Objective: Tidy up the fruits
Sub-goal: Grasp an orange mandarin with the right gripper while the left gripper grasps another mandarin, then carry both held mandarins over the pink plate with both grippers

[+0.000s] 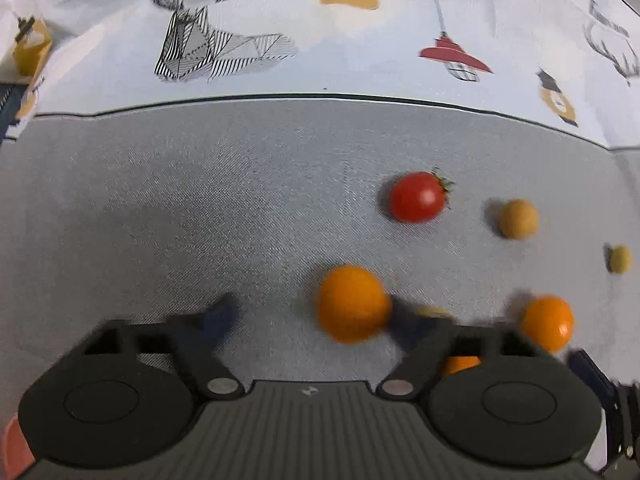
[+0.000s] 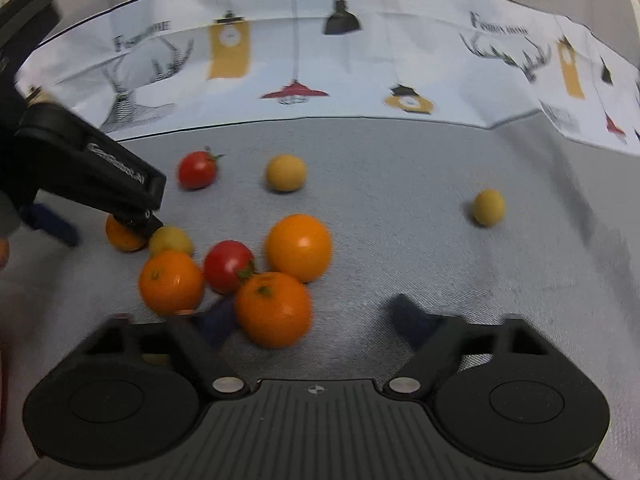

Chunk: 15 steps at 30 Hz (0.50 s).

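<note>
The table (image 2: 400, 200) is covered by a grey cloth, and at its far side lies a white cloth (image 2: 360, 80) printed with deer, lamps and clocks. No bowl or basket can be seen in either view; all fruits lie loose on the grey cloth.

In the right wrist view, a group of fruits lies near and to the left: three oranges (image 2: 298, 247), a red tomato (image 2: 228, 266) between them, and a yellow fruit (image 2: 171, 241) just behind. Farther away lie a second tomato (image 2: 197, 169) and a round yellow fruit (image 2: 286, 173), and well apart on the right one more yellow fruit (image 2: 488, 207).

The right tongs (image 2: 316, 318) are about half open. The nearest orange (image 2: 274, 309) is between the fingers, close to the left one; if the pads press it, I cannot tell.

The left tongs (image 1: 318, 316) are also about half open. An orange (image 1: 352, 304) lies between the fingers, touching the right one (image 1: 408, 326), while the left finger stays apart from it. Other fruits crowd just right of it.
</note>
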Tool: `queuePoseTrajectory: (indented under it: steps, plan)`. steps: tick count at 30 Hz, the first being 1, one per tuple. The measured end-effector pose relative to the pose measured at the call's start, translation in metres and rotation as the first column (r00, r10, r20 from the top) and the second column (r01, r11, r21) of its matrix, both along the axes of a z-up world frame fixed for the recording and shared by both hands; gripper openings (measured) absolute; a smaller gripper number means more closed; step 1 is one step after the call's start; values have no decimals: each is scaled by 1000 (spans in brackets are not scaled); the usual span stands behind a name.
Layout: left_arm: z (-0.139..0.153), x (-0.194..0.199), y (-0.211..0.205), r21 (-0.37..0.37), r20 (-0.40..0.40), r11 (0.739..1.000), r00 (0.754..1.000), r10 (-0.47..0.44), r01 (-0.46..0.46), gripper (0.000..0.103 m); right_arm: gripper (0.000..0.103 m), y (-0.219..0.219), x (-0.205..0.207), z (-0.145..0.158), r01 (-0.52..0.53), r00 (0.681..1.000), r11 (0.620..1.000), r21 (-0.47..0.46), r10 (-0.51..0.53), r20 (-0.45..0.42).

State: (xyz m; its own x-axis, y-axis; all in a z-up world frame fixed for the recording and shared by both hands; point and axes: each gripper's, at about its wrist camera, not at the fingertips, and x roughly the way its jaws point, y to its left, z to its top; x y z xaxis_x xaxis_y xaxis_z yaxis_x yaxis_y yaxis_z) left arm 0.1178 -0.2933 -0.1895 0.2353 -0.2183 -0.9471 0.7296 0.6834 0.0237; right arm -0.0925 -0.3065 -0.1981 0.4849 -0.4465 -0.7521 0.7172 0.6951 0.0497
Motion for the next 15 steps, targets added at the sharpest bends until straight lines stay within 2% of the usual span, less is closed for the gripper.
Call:
queuePoseTrajectory:
  steps: [1, 2, 4, 6, 11, 15]
  plan:
    - [3, -2, 1, -6, -11, 1000, 1000, -8, 8, 39, 60, 2, 1, 2, -7, 1000, 1000, 0, 7, -14]
    - [4, -1, 2, -14, -22, 1000, 1000, -5, 5, 39, 41, 3, -1, 4, -14, 1000, 1000, 0, 14, -15]
    - [7, -1, 7, -36, -30, 999, 1000, 4, -5, 39, 39, 5, -3, 6, -31, 1000, 1000, 2, 31, -2]
    - [14, -3, 14, -55, -6, 998, 1000, 2, -3, 39, 38, 3, -9, 11, -20, 1000, 1000, 15, 20, 14]
    - [42, -14, 37, -131, 49, 991, 999, -9, 15, 39, 39, 0, -36, 48, 24, 995, 999, -38, -20, 98]
    - [69, -24, 64, -189, 35, 982, 999, 14, -7, 39, 39, 1, -58, 73, 48, 990, 999, -15, -46, 131]
